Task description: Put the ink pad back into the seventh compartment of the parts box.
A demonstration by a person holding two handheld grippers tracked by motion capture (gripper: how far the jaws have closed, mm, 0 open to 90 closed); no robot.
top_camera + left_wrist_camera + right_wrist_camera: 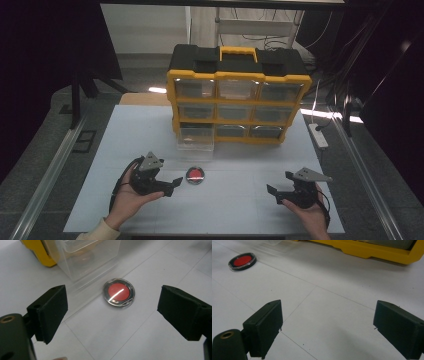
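Observation:
A small round case with a red centre and clear lid [195,175] lies flat on the white table, in front of a pulled-out clear drawer [195,138]. In the left gripper view the round case [119,292] lies a short way beyond the two wide-apart jaws, and the clear drawer [85,257] is behind it. My left gripper [172,187] is open, held in a hand just left of the case, apart from it. My right gripper [274,194] is open with nothing between its jaws, hovering over bare table at the front right. From there the round case [242,261] sits far off.
A yellow and black drawer cabinet [239,95] with several clear drawers stands at the back middle of the table [125,130]; its bottom left drawer is pulled out. A white power strip [318,135] lies at the table's right edge. Metal rails run along both sides.

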